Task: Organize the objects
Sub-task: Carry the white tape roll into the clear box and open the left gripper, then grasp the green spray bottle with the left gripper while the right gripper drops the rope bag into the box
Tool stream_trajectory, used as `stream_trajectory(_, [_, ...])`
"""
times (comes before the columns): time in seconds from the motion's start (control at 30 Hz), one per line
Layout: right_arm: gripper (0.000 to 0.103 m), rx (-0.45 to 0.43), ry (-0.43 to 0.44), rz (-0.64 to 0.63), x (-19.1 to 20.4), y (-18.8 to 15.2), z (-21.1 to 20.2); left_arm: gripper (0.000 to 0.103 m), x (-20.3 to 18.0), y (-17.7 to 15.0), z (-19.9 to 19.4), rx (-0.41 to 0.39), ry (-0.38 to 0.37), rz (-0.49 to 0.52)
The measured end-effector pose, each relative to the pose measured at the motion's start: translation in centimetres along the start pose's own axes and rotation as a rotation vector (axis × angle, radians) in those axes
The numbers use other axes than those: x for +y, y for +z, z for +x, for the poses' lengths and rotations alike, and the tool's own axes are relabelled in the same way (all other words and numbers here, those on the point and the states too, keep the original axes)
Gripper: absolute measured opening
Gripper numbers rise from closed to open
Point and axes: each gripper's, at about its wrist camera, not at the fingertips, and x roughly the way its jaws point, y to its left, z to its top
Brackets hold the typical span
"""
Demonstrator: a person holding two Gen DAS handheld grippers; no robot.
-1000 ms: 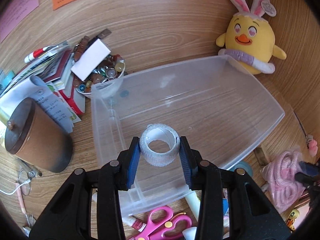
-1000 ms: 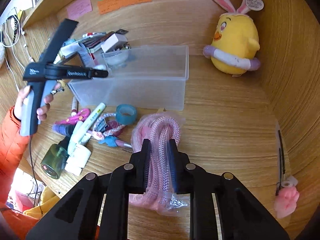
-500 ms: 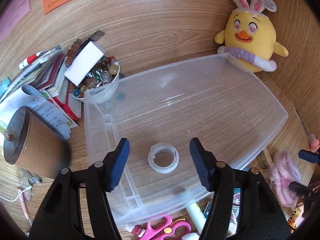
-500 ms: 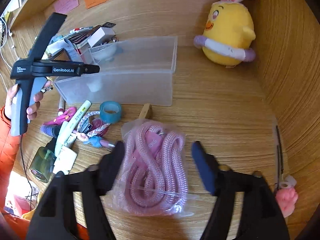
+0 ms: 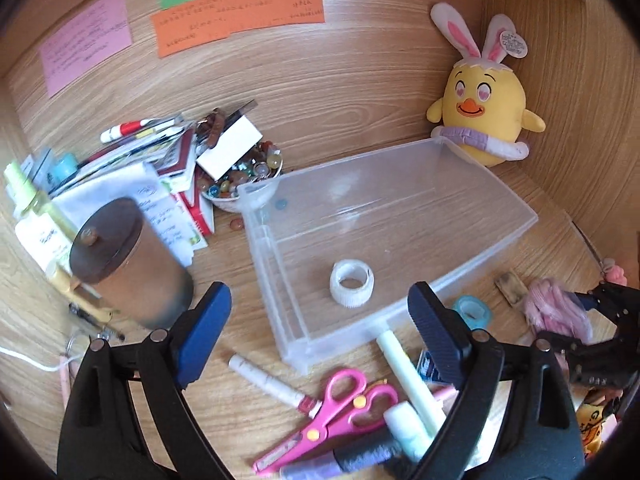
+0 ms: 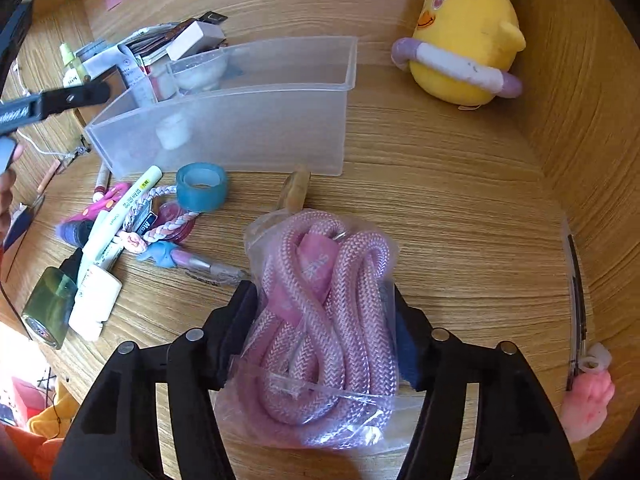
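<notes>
A white tape roll (image 5: 352, 283) lies loose on the floor of the clear plastic bin (image 5: 492, 184). My left gripper (image 5: 320, 300) hovers above the bin's near end. Its jaws are opening wide, with nothing between them. In the right wrist view a clear bag of pink rope (image 6: 320, 320) rests on the wooden desk. My right gripper (image 6: 324, 304) straddles the bag, jaws closing, with both pads against its sides. The bin (image 6: 240, 128) stands beyond, and the roll (image 6: 173, 131) shows through its wall.
A yellow plush chick (image 5: 482, 110) sits in the back corner. Pink scissors (image 5: 340, 404), pens and a blue tape roll (image 6: 201, 187) lie in front of the bin. To its left stand a brown lidded canister (image 5: 128, 260), a bead bowl (image 5: 244, 176) and stacked papers.
The left gripper let go of the white roll, which dropped into the bin, then pulled back and up. The right gripper opened, sank over the rope bag and narrowed onto it.
</notes>
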Motion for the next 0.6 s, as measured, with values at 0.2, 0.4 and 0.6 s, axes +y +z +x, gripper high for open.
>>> stream_trajectory(0.2, [0.046,-0.035,0.000,0.027,-0.5,-0.1,-1.1,0.098,-0.1,-3.6,-3.1,-0.022,0.004,-0.028])
stream_trajectory(0.4, [0.045,-0.077,-0.028,0.011,-0.1,0.0,-2.3,0.100,-2.0,-7.2,-5.1,-0.024,-0.023,-0.040])
stream_trajectory(0.6, [0.045,-0.148,-0.028,-0.006,0.3,0.7,-4.4,0.100,-5.1,-10.0,-5.0,0.025,-0.068,-0.031])
